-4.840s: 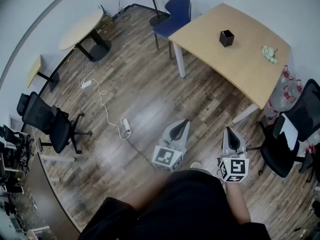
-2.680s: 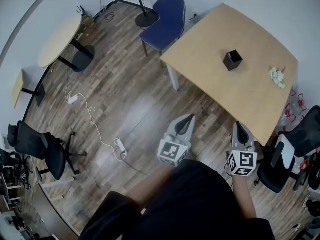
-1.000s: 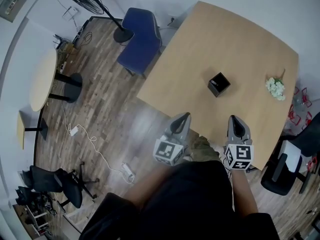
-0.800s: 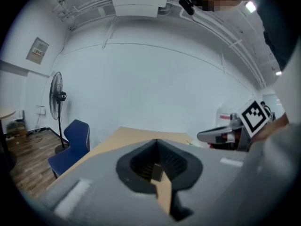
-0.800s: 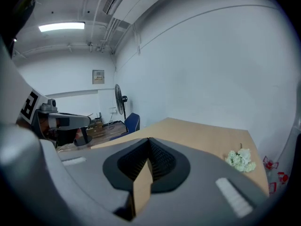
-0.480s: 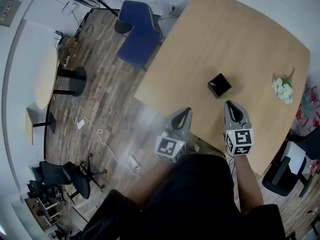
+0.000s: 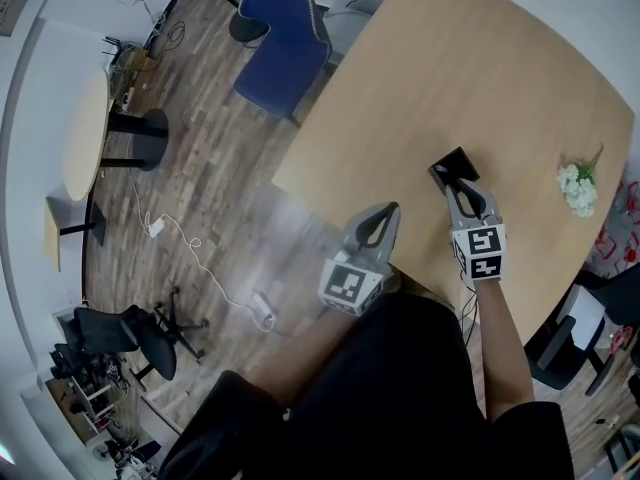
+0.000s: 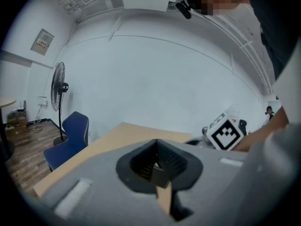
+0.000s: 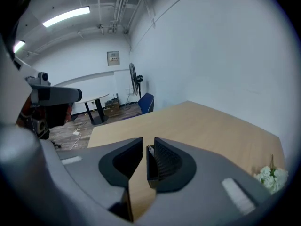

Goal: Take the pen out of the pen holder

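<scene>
**1. Pen holder** (image 7: 455, 164): small black square box, upright on the light wood table (image 7: 500, 58). It stands toward the near side and well left of the flowers. From above its inside reads only as dark, so whether a pen stands in it cannot be told.

**2. Right gripper** (image 7: 454, 190): carried on the person's forearm (image 7: 500, 338) and reaching out over the table top. Its tips sit at the near side of the pen holder; touching or just short of it cannot be told. In the right gripper view the 2 jaws stand a thin slit apart. Bare table wood shows through the slit and nothing is between them.

**3. Left gripper** (image 7: 390, 211): held over the near edge of the table, to the left of the right gripper and apart from the pen holder. In the left gripper view its 2 jaws meet tip to tip, with nothing in them.

**4. Flowers** (image 7: 577, 188): 1 small white bunch lying on the table near its right edge.

**5. Blue chair** (image 7: 285, 38): on the wood floor (image 7: 200, 198) by the table's far left corner.

**6. Round table** (image 7: 85, 133): light top on a dark pedestal, further left.

**7. Black office chair** (image 7: 120, 333): wheeled, at near left.

**8. Power strip** (image 7: 262, 310): white, on the floor near the person, with a white cable trailing left.

**9. Standing fan** (image 8: 59, 86): against the far wall behind the blue chair, seen in the left gripper view.
</scene>
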Tool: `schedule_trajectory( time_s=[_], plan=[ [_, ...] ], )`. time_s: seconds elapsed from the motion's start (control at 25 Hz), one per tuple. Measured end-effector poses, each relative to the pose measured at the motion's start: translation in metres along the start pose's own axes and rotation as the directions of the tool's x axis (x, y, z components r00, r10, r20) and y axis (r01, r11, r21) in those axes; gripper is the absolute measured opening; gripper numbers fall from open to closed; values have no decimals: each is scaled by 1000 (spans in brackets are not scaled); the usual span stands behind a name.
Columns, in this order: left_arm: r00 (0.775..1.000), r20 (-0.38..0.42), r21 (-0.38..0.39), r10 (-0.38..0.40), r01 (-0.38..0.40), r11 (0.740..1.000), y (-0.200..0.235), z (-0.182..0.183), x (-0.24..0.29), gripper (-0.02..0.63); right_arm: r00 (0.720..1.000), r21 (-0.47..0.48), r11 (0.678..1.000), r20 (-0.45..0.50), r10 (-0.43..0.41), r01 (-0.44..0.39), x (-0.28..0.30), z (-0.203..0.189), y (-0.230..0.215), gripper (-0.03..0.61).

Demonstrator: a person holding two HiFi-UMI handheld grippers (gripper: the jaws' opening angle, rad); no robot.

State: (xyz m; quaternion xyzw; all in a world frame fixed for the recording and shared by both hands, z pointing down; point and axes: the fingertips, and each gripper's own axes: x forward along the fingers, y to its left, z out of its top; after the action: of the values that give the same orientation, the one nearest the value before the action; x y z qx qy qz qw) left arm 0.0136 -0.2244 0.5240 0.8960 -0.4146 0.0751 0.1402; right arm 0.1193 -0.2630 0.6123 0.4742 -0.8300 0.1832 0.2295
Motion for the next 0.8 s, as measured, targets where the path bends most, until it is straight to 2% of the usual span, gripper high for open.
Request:
schedule_trajectory(
  time_s=[0.12, 0.28, 0.64, 0.8],
  plan=[
    [1000, -15, -15, -19, 19, 1000, 14, 0, 9, 3, 998, -33, 999, -67, 10, -12, 20, -4, -1, 83],
    [999, -41, -36, -25, 24, 999, 36, -2, 25, 3, 992, -29, 999, -125, 20, -24, 46, -5, -4, 83],
    [996, -47, -59, -75, 72, 996, 58, -9, 56, 3, 980, -41, 998, -196, 43, -52, 86, -12, -7, 84],
    [996, -56, -72, -75, 71, 995, 70, -12, 60, 3, 972, -38, 997, -228, 50, -60, 96, -18, -3, 84]
  ],
)
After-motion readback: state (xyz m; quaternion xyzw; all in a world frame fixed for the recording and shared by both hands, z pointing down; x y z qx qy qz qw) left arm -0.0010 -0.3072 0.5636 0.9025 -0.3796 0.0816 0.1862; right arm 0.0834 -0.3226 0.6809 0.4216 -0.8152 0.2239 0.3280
